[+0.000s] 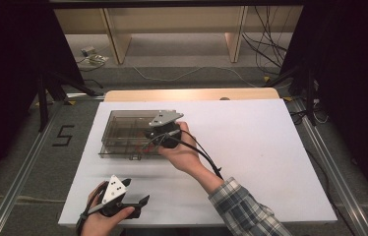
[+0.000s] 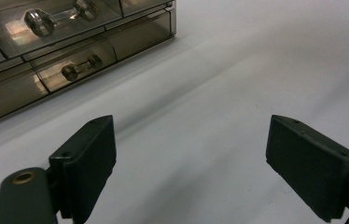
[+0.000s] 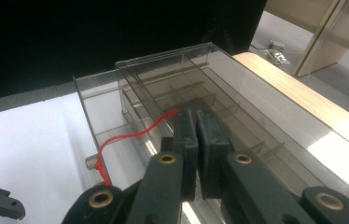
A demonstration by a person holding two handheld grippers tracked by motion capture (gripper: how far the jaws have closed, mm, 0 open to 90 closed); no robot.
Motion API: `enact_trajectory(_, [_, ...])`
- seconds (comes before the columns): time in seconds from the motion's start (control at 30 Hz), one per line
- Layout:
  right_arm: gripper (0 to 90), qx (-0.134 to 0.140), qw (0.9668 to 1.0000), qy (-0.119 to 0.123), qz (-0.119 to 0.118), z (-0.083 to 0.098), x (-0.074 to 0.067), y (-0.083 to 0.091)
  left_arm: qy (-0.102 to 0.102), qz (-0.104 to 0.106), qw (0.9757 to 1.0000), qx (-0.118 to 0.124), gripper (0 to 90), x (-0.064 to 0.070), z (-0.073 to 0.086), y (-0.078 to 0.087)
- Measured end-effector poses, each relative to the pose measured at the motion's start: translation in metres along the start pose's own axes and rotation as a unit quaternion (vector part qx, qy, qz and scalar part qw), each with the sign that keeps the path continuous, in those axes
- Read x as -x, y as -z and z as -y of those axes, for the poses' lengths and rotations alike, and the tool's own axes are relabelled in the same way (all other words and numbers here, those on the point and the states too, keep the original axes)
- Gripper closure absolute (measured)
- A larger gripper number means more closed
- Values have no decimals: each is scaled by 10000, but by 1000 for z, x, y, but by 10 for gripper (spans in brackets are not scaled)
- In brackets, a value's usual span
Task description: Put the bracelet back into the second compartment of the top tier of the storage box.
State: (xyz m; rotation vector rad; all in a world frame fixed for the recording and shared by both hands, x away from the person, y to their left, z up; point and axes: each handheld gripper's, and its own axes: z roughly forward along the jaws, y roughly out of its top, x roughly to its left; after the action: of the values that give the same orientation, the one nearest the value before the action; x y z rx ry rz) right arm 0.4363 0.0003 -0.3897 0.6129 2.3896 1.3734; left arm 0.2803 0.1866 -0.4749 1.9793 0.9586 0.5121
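A smoky clear plastic drawer box (image 1: 123,129) lies on the white tabletop (image 1: 251,147), left of centre. My right gripper (image 1: 153,139) is over the box's right end, held in a hand with a plaid sleeve. In the right gripper view its jaws (image 3: 196,115) are shut over the box (image 3: 266,107), and a red string (image 3: 135,133) runs from their tips down to a small knob on a pulled-out drawer. My left gripper (image 1: 138,192) rests near the table's front left edge. It is open (image 2: 191,126) with nothing between the pads, and faces the box's drawer fronts (image 2: 70,70).
A wooden table edge (image 1: 192,94) lies behind the white board. Beyond it are shelf legs (image 1: 115,44) and loose cables (image 1: 265,49) on the floor. Metal rails (image 1: 29,162) run along both sides of the table. White surface extends to the right of the box.
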Motion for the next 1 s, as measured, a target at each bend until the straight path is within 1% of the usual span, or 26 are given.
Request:
enact_trajectory(0.33, [877, -42, 10000, 58, 13, 0, -4, -8, 0, -3, 10000, 2, 159, 0, 0, 0])
enact_trajectory(0.63, [877, -87, 9999, 93, 104, 0, -4, -13, -1, 1, 10000, 2, 159, 0, 0, 0])
enact_trajectory(0.77, [876, -113, 9997, 145, 151, 1, -4, -17, 0, 0, 10000, 5, 159, 0, 0, 0])
enact_trajectory(1.0, [876, -147, 9996, 171, 182, 3, -4, -21, -1, 0, 10000, 6, 159, 0, 0, 0])
